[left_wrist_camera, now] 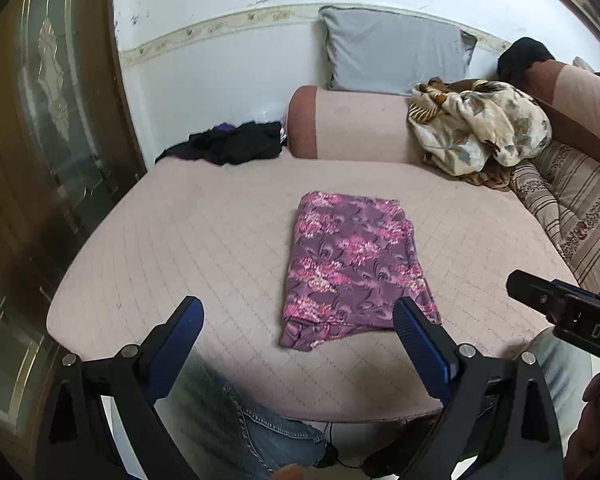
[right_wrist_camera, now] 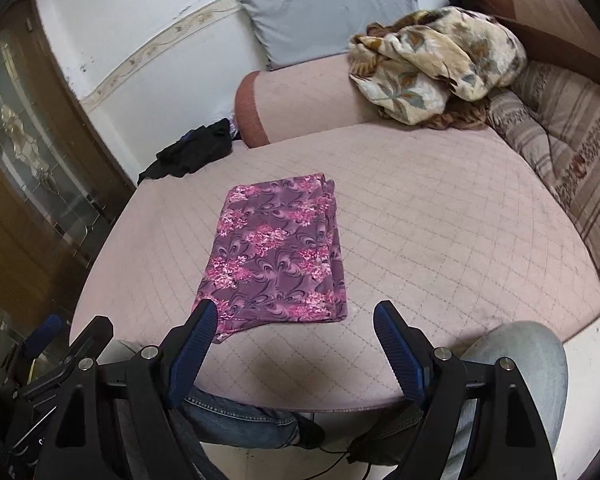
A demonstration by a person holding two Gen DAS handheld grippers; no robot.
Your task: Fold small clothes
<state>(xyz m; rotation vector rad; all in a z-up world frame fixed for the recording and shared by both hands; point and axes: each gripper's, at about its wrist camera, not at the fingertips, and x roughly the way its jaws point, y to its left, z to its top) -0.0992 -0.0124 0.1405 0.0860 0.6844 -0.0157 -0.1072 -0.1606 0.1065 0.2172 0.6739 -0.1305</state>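
Observation:
A purple garment with pink flowers (left_wrist_camera: 352,264) lies folded into a flat rectangle on the pink quilted cushion (left_wrist_camera: 180,248). It also shows in the right wrist view (right_wrist_camera: 278,256). My left gripper (left_wrist_camera: 298,312) is open and empty, held above the cushion's near edge, with the garment's near end between its fingers. My right gripper (right_wrist_camera: 294,314) is open and empty, just short of the garment's near edge. The right gripper's body shows at the right of the left wrist view (left_wrist_camera: 568,312).
A dark pile of clothes (left_wrist_camera: 228,144) lies at the cushion's far left. A floral blanket (left_wrist_camera: 480,124) is heaped on the bolster (left_wrist_camera: 348,128) at the back right. A grey pillow (left_wrist_camera: 392,52) leans on the wall. Striped cushions (right_wrist_camera: 560,132) line the right. My knees (right_wrist_camera: 516,364) are below.

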